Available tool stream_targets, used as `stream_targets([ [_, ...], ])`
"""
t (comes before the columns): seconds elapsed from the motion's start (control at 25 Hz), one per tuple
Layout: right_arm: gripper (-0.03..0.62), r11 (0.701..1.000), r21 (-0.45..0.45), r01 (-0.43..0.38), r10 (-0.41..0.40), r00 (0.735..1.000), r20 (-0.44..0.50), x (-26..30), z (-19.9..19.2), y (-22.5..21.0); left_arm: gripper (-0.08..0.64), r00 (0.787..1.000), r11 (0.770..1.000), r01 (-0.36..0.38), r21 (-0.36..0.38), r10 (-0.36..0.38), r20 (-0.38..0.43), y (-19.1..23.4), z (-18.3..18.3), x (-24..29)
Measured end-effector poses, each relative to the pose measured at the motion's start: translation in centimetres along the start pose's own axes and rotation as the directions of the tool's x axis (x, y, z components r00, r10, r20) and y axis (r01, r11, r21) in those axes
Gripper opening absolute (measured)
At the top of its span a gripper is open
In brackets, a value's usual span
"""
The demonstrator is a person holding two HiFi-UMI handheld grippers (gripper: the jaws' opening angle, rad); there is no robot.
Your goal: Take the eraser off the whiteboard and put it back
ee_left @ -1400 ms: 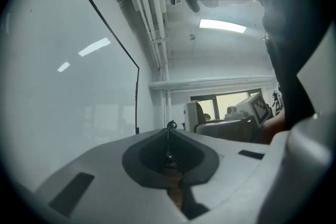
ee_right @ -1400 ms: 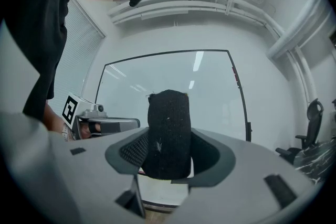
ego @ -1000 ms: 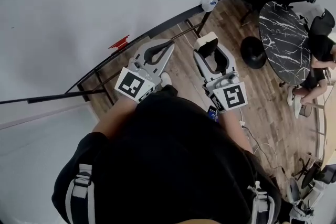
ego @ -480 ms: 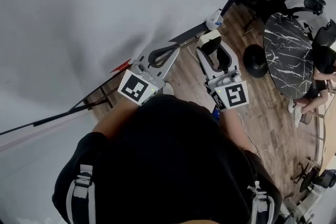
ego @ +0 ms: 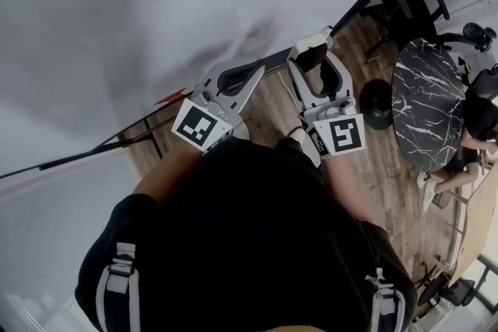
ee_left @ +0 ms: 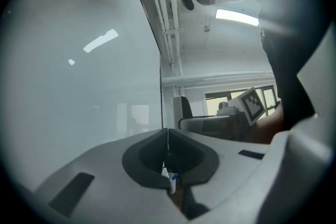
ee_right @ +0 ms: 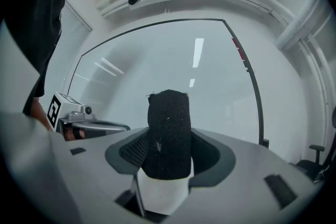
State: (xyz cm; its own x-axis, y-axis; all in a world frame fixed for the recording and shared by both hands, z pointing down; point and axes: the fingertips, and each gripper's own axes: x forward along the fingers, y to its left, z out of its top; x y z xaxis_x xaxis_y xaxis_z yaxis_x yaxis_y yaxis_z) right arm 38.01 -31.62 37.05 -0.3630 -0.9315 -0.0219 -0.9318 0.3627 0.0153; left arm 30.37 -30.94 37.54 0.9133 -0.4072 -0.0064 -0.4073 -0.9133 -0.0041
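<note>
Whiteboard (ego: 117, 27) fills the left and top of the head view; wood floor (ego: 389, 167) and a marble table (ego: 424, 97) lie to the right.

- Right gripper (ego: 311, 57): jaws pinch the eraser (ee_right: 168, 134) by its white body, black felt end pointing forward toward the board. Eraser is off the board, carried in the air just before it.
- Left gripper (ego: 257, 72): jaws pressed together, nothing between them.

Step in hand, as judged: putting the eraser back. To do it well, bring the felt face square to the board surface, seat it flat rather than on one edge, check that it holds, and only then spread the jaws and draw straight back.

Containers: none in view; no tray or holder can be made out.
</note>
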Motion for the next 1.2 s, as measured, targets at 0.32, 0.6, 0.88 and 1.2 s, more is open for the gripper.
stream_targets([
  [0.32,0.225,1.000,0.023,-0.013,0.013,1.000,-0.008,2.8,1.2,-5.8,0.006,0.987,0.987,-0.161,0.024,0.161,0.002,1.5,2.7,3.6],
  [0.6,0.225,0.999,0.032,-0.016,0.016,1.000,-0.016,5.8,0.2,-7.7,0.006,0.972,0.972,-0.234,0.034,0.234,-0.003,3.4,3.0,4.9],
  [0.88,0.225,1.000,0.015,-0.014,0.014,1.000,-0.017,7.9,-0.1,-8.4,0.006,0.969,0.969,-0.246,0.031,0.246,-0.020,4.9,2.4,5.7],
  [1.2,0.227,1.000,0.024,0.004,-0.004,1.000,-0.012,8.5,-0.3,-8.6,0.006,0.971,0.971,-0.238,0.034,0.239,-0.025,5.1,2.3,6.0],
])
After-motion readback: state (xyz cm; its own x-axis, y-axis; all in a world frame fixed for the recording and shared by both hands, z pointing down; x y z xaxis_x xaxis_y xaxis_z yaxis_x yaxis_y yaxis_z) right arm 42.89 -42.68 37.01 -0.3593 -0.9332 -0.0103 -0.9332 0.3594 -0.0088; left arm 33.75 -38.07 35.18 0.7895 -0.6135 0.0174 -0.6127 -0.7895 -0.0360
